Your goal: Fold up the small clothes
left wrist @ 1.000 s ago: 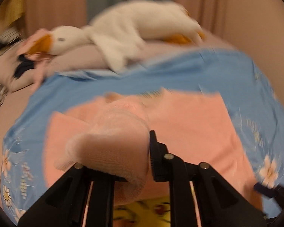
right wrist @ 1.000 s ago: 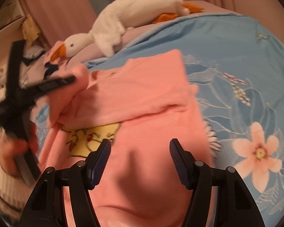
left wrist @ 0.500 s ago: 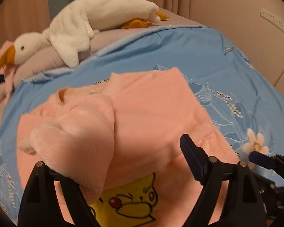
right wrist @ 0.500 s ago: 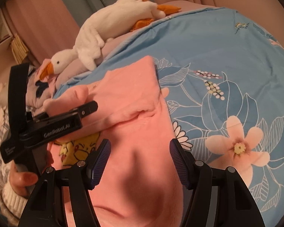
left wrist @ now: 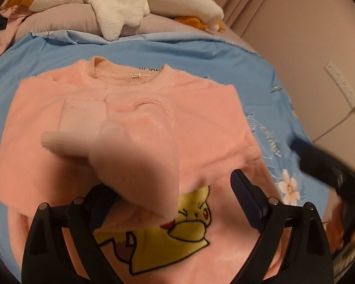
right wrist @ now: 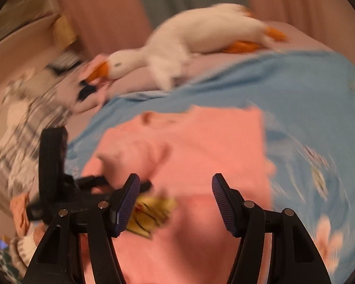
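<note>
Left gripper (left wrist: 168,196) fingers apart, pink sleeve (left wrist: 135,146) draped over one; right gripper (right wrist: 176,203) fingers apart, empty. Lay sleeve flat across sweatshirt (left wrist: 213,123) chest, below collar.

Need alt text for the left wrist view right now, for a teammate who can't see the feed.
A pink sweatshirt with a yellow cartoon print lies on a blue floral sheet, one sleeve draped over the left finger of the open left gripper. A white plush goose lies behind.
</note>
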`<control>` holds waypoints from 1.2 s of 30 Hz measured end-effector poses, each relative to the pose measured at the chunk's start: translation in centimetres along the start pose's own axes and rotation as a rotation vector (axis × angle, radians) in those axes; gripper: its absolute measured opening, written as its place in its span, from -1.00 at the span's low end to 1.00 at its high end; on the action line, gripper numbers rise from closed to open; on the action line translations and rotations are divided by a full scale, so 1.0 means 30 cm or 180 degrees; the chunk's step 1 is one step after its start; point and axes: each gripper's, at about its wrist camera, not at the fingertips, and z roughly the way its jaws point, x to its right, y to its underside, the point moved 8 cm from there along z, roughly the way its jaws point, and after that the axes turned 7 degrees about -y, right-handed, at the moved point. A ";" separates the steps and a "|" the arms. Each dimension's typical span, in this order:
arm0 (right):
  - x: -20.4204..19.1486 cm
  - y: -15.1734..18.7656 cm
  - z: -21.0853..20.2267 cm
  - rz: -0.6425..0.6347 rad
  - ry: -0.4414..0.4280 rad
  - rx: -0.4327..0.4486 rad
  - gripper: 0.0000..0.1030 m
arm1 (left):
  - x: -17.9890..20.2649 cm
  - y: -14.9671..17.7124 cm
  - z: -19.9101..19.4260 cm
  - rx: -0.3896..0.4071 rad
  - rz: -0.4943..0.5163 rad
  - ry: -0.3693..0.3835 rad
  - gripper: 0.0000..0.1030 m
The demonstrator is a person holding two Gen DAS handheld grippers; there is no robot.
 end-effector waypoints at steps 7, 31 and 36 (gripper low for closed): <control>-0.145 -0.079 0.179 -0.0451 -0.0370 -0.0394 0.24 | -0.091 0.034 -0.098 0.0165 -0.0185 0.0250 0.87; 0.034 -0.029 0.066 0.0275 -0.0271 0.0516 -0.69 | -0.386 0.189 -0.191 0.0048 -0.0698 -0.0291 0.87; 0.279 0.164 0.092 0.1178 -0.0326 0.0011 -0.19 | -0.387 0.195 -0.208 0.0044 -0.0684 -0.0321 0.87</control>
